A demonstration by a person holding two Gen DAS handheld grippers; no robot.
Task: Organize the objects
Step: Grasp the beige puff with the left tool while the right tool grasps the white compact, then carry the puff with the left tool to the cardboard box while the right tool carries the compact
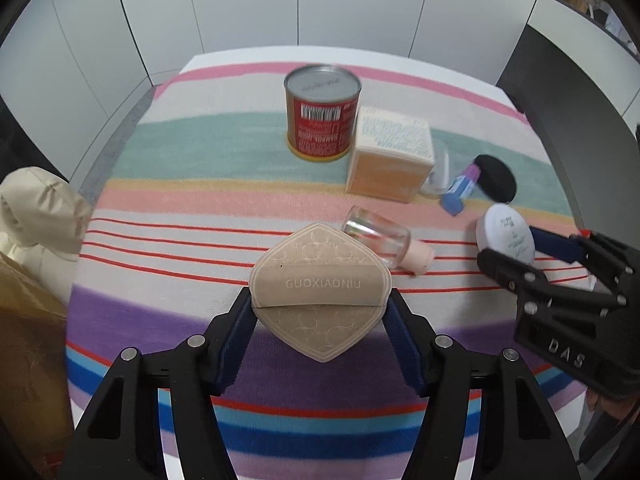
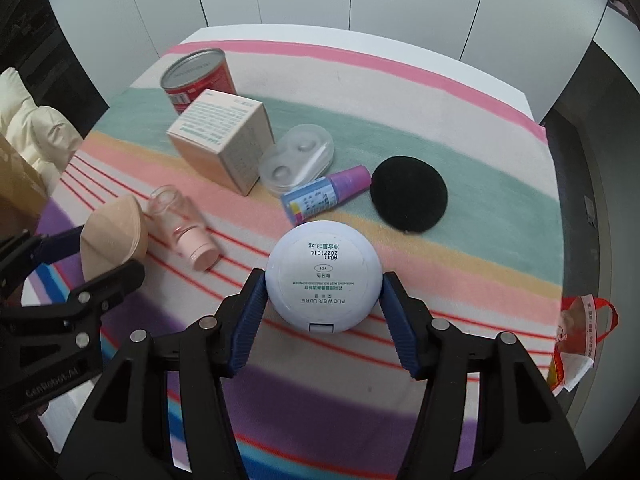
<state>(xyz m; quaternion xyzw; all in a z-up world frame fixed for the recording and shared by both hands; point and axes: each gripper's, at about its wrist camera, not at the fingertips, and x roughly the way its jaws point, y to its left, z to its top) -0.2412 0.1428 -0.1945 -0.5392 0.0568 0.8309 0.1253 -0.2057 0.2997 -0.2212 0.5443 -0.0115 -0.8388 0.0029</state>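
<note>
Even bright light, soft shadows, fisheye-bent edges, slight blur

Striped cloth [image 2: 460, 92] bears can [image 1: 322, 112], box [image 1: 390, 156], black puff [image 2: 408, 194].

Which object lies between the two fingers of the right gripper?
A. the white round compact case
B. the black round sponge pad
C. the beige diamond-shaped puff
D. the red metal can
A: in the right wrist view the white round compact case sits between the blue pads of the right gripper.
</note>
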